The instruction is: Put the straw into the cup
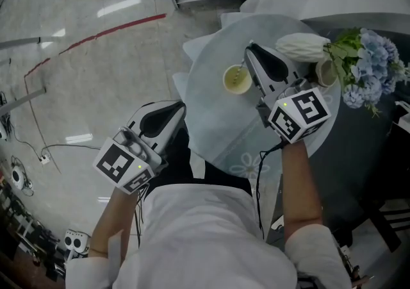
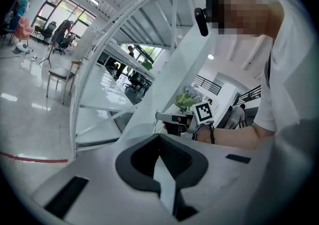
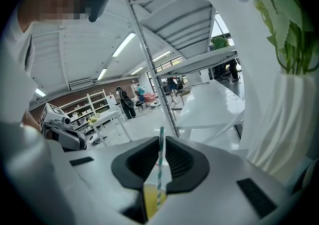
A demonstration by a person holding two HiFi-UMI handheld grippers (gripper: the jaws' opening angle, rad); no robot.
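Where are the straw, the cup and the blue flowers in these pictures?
straw [image 3: 160, 161], right gripper view, middle of its striped length.
cup [image 1: 225, 81], head view, left rim.
blue flowers [image 1: 375, 57], head view, middle of the blooms.

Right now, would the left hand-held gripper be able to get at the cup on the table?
Probably yes: the table left of the cup is bare; the right hand-held gripper, shut on the straw, stands on its other side. The left hand-held gripper, jaws shut, would need opening.

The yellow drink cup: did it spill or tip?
Nothing looks wrong. The cup of yellow drink stands upright on the round pale tablecloth, no spill showing, with the green-striped straw in it.
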